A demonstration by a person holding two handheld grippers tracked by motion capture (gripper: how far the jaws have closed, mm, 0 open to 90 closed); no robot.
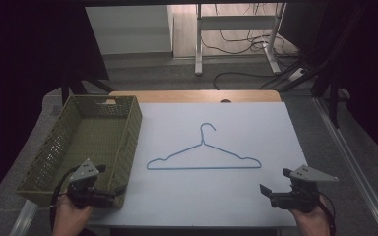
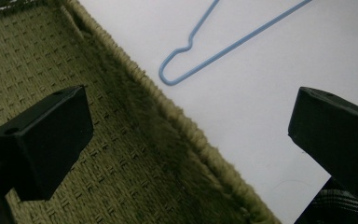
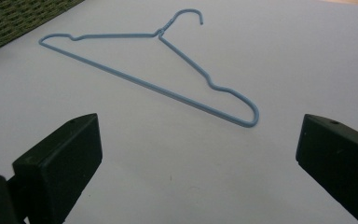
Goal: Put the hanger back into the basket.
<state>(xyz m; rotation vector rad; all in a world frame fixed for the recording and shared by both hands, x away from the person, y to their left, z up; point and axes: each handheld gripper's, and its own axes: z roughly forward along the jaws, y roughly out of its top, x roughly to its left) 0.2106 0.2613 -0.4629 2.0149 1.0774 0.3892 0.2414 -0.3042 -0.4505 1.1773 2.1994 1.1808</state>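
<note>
The left hand-held gripper (image 1: 109, 183) hangs with jaws wide and empty over the near right corner of the green basket (image 1: 59, 142). The right hand-held gripper (image 1: 275, 183), also wide and empty, hovers above the near right part of the tabletop (image 1: 256, 123). Between them, farther out, the blue wire hanger (image 1: 204, 158) lies flat, just beside the basket, hook pointing away.

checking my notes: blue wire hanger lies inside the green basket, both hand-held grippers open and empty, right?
Not quite: the blue wire hanger lies on the white table, beside the green basket, as the high view shows. Both hand-held grippers are open and empty.
</note>
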